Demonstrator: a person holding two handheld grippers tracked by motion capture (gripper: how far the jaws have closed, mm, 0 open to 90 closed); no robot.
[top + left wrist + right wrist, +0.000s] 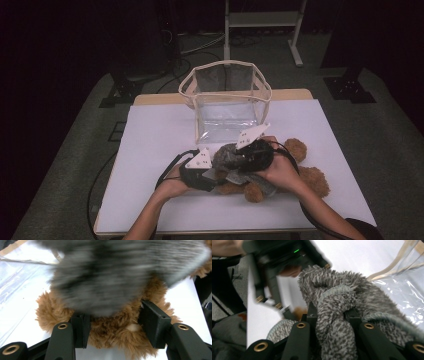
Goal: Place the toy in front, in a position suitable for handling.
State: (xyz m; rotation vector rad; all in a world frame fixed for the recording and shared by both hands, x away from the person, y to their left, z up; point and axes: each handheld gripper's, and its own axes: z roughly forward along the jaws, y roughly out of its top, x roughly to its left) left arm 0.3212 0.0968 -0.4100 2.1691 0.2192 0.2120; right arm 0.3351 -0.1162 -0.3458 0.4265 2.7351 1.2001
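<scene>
Teddy bear point(300, 175), brown and shaggy, lies on the white table point(150, 150) at your side of it, stretched out to the right under your hands, with a grey fuzzy cloth point(232, 155) bunched over its left end. Your left gripper point(113, 326) sits at that end with its black jaws on either side of the bear's fur: in the left gripper view the brown plush fills the gap between them and the pads point(153, 322) press into it, so you have the bear pinched (the grey cloth hangs blurred just above the jaws, not between them). Your right gripper point(330, 315) has its jaws clamped on a thick fold of the grey cloth, which bulges up between and over them in the right gripper view. In that same view your other hand and its gripper show dark and blurred at the upper left.

From the high view, both grippers meet close together over the bear's left end, the left gripper point(200, 172) near the table and the right gripper point(255, 150) a little higher and farther from you. Just beyond them stands a clear plastic bag point(227, 95) with a beige trim, upright with its mouth open. It is near the bear, apart from it.
</scene>
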